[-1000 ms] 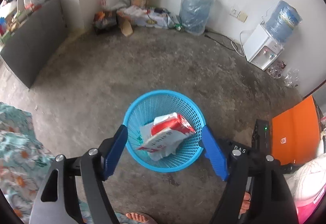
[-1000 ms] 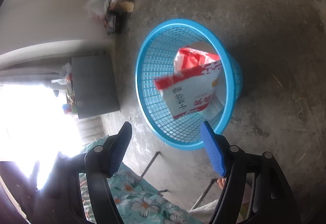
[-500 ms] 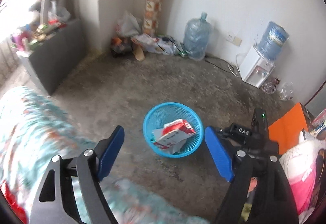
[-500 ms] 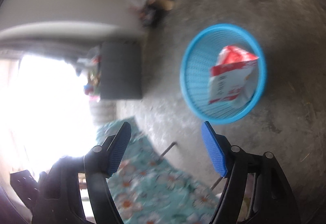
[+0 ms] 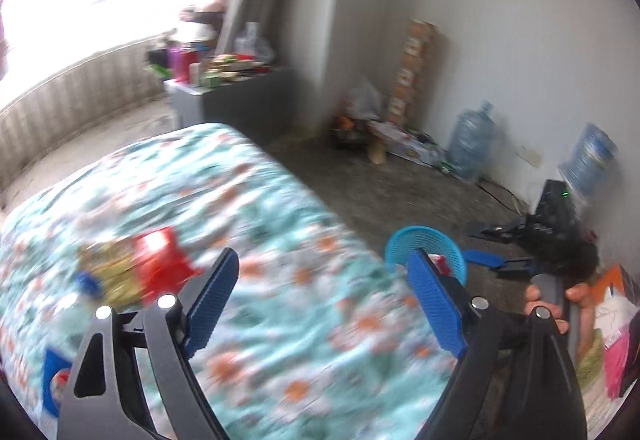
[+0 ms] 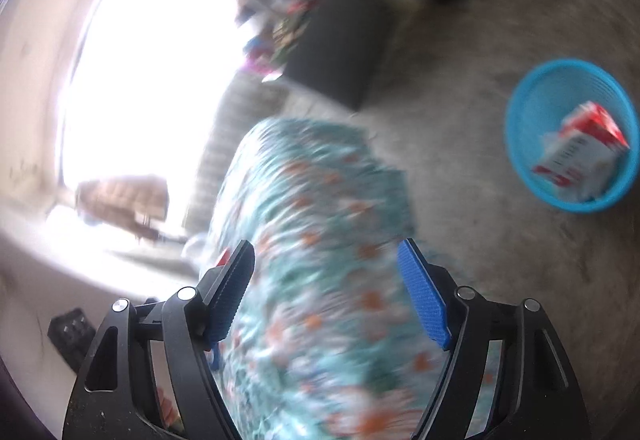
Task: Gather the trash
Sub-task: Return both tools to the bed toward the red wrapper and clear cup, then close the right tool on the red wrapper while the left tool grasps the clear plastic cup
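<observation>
A blue mesh basket (image 6: 570, 135) stands on the concrete floor with a red and white packet (image 6: 580, 155) inside; it also shows in the left wrist view (image 5: 424, 244), partly behind my finger. My left gripper (image 5: 324, 304) is open and empty above a floral bed cover (image 5: 248, 224). Blurred red and yellow-green wrappers (image 5: 140, 268) lie on the cover at the left. My right gripper (image 6: 326, 292) is open and empty over the same cover (image 6: 312, 240); it also shows in the left wrist view (image 5: 500, 260), beside the basket.
A grey cabinet (image 5: 236, 99) with clutter on top stands by the bright window. Water bottles (image 5: 468, 143), boxes and bags line the far wall. An orange bag (image 5: 612, 280) and pink items sit at the right. All is motion-blurred.
Both grippers have pulled up and away from the basket and swung left over the bed. The basket now looks small and off to the right. Both stay open.
</observation>
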`<state>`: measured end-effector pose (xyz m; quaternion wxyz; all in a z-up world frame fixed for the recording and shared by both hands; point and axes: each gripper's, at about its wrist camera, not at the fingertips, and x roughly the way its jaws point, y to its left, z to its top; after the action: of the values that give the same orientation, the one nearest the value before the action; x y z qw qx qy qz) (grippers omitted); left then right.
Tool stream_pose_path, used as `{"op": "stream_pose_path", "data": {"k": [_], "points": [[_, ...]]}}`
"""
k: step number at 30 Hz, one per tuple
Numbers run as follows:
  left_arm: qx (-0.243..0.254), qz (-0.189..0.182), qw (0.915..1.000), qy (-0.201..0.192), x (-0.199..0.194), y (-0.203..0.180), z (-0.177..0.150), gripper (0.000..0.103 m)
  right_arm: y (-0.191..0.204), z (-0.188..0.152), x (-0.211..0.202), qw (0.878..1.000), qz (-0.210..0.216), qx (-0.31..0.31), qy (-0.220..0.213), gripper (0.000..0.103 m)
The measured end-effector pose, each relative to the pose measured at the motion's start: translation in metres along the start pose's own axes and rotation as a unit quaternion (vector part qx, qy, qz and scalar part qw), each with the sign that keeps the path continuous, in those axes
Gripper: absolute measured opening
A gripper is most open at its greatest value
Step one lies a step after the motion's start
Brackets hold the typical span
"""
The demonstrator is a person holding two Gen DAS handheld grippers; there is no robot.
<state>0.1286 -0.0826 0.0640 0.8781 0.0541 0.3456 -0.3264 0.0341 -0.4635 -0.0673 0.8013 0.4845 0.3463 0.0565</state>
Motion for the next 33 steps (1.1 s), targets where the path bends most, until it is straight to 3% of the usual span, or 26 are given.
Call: {"op": "stream_pose_path", "data": {"k": [6,12,23,33], "points": [[-0.054,0.049,0.997,-0.027,-0.049,0.057,-0.03,0.085,0.06,-0.027,0.039,0.995,0.009,-0.077,0.063,0.072],[-0.088,0.081,0.992,-0.041,-0.078,0.087,-0.056,0.085,0.096,-0.047,0.075,0.985,0.012,-0.123,0.117,0.072],[-0.052,0.132,0.9881,-0.06,-0.088,0.101,-0.083,0.085,0.149,-0.066,0.124,0.968,0.005,-0.174,0.181,0.072],[-0.071,0.112,0.9897,-0.054,-0.084,0.14,-0.067,0.085,0.168,-0.058,0.182,0.962,0.018,-0.15,0.225,0.064]]}}
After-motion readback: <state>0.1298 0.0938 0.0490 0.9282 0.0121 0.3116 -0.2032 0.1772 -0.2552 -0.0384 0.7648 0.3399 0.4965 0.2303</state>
